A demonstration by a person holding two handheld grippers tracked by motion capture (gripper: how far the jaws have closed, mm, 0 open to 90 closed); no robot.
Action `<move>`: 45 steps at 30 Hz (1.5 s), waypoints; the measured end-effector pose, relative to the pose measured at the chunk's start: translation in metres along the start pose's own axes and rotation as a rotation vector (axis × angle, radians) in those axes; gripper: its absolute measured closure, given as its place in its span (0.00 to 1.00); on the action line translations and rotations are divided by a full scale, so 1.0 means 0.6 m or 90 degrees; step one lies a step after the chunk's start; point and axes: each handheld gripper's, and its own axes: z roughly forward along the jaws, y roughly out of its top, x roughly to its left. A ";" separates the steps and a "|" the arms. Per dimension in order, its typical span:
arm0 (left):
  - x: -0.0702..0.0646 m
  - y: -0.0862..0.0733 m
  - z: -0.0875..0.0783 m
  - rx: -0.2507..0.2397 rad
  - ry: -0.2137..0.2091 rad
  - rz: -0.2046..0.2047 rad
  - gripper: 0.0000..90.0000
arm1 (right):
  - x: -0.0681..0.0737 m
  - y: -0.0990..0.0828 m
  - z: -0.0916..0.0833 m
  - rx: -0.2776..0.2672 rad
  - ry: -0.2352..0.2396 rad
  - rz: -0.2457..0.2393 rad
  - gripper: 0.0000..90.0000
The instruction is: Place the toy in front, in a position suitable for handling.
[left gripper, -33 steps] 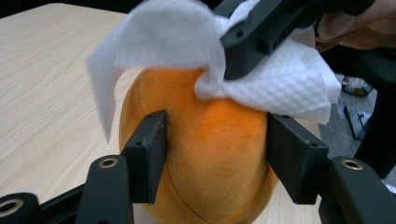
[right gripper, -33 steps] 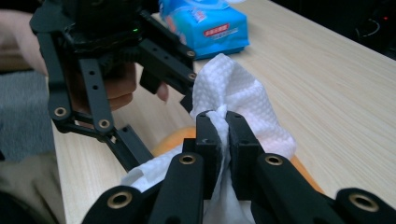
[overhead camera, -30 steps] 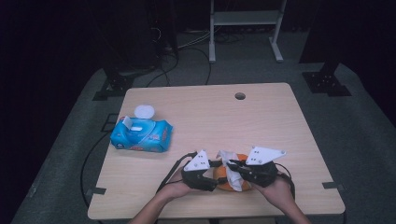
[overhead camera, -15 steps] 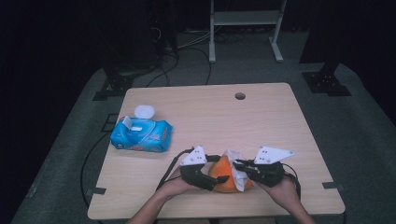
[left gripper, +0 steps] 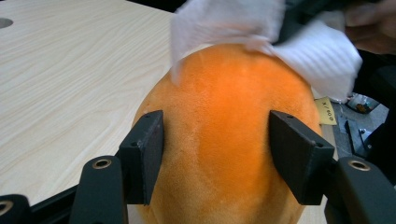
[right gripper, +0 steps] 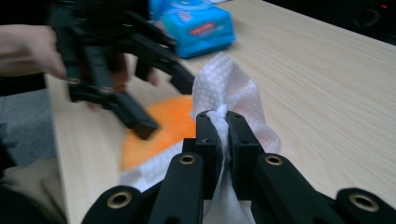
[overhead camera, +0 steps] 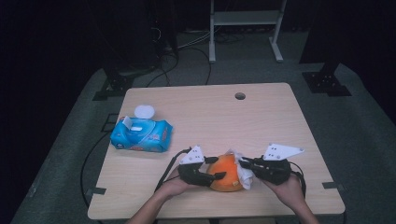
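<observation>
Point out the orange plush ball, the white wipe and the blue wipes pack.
orange plush ball (left gripper: 224, 121), left gripper view, middle of its top.
white wipe (right gripper: 229, 88), right gripper view, bunched part above the fingers.
blue wipes pack (overhead camera: 142, 135), high view, top face.

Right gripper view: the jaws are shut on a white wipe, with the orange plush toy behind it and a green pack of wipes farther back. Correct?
One detail is off: the pack of wipes is blue, not green, as the right gripper view shows. The right gripper is indeed shut on the white wipe, with the orange plush toy behind it.
</observation>
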 end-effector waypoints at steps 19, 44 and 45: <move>0.008 -0.007 -0.007 -0.001 0.002 -0.019 0.40 | -0.028 -0.023 0.005 0.038 -0.022 0.036 0.94; -0.022 0.003 0.006 0.011 -0.010 0.020 0.39 | -0.001 0.003 0.017 0.020 0.022 0.006 0.93; -0.021 0.003 0.004 0.008 -0.014 0.019 0.39 | -0.003 0.000 0.018 0.025 0.019 0.008 0.93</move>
